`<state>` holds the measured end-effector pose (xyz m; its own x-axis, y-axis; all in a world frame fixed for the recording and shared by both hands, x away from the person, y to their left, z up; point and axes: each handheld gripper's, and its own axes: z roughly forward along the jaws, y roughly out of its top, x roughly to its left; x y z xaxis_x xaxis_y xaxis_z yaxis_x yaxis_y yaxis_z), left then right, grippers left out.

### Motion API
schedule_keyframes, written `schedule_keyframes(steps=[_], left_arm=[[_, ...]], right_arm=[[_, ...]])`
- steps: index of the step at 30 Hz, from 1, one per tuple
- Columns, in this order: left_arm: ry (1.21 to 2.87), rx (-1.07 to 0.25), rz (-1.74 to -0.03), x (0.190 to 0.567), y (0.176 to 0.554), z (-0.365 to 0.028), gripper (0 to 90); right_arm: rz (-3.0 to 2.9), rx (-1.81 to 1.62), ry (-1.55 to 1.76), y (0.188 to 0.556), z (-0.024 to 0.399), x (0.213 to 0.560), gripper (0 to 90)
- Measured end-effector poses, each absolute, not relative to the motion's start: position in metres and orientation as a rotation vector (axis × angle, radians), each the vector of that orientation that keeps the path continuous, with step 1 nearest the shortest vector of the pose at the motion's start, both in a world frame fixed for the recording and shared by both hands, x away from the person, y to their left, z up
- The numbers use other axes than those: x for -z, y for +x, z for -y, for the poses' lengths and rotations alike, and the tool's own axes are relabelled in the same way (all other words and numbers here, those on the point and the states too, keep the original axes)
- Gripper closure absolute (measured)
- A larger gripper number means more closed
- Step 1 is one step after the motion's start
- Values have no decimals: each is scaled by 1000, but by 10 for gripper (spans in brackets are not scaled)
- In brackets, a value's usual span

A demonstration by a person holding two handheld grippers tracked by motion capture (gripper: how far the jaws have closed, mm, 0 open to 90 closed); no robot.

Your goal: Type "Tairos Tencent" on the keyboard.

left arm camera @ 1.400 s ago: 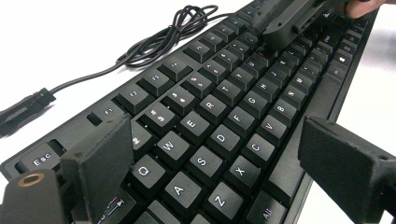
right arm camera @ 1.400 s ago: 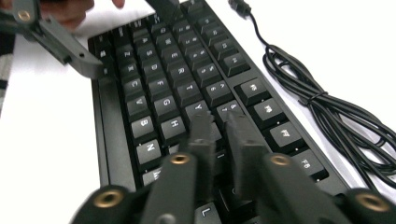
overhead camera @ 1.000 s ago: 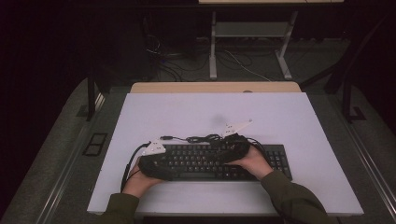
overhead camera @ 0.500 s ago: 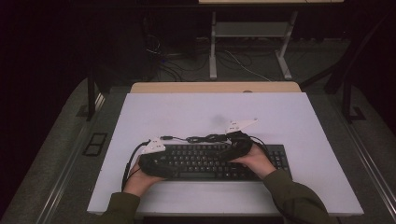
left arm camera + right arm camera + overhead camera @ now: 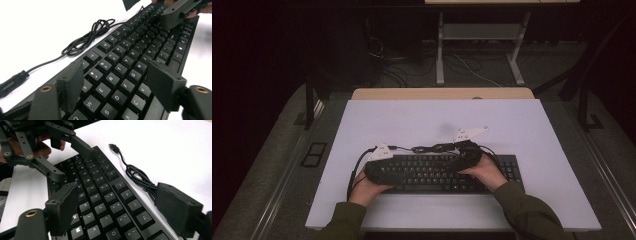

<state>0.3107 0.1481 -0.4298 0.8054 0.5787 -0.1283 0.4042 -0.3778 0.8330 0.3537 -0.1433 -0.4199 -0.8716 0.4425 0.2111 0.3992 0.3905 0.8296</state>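
Change: both hands barely shift over the keyboard (image 5: 439, 172) since a second ago; the left gripper's (image 5: 112, 82) jaws have just been closing in, the right gripper's (image 5: 125, 210) jaws have just been opening, and the keyboard lies where it lay.
Left gripper: at the keyboard's left end, jaws spread astride its width, one at the far edge, one at the near edge; whether the pads press on the case I cannot tell.
Keyboard: black, full-size, flat on the white table (image 5: 532, 125), near the person's edge, lengthwise across it; white letters on dark keys, number pad at the right end.
Cable: black cable (image 5: 87, 37) lies in a loose bundle on the table just behind the keyboard, its plug (image 5: 113, 147) free and unconnected.
Right gripper: over the keyboard's middle-right, jaws released and wide, one over the keys, the other out past the far edge above the cable; nothing pinched.
Step in hand: likely getting a two-sided hold on the keyboard to lift or shift it.
Next move: probably the right jaws must drop astride the case and close, level with the left, so the board does not tilt.
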Motion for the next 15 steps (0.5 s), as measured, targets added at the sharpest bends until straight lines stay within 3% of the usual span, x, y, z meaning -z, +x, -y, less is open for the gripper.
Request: schedule_keyframes(steps=[8,15], left_arm=[[2038,-237,-723,433,316,-140,483],[2049,-243,-717,433,318,-135,701]], right_arm=[[-2583,-1524,783,354,141,420,188],[-2583,-1525,788,354,142,420,188]])
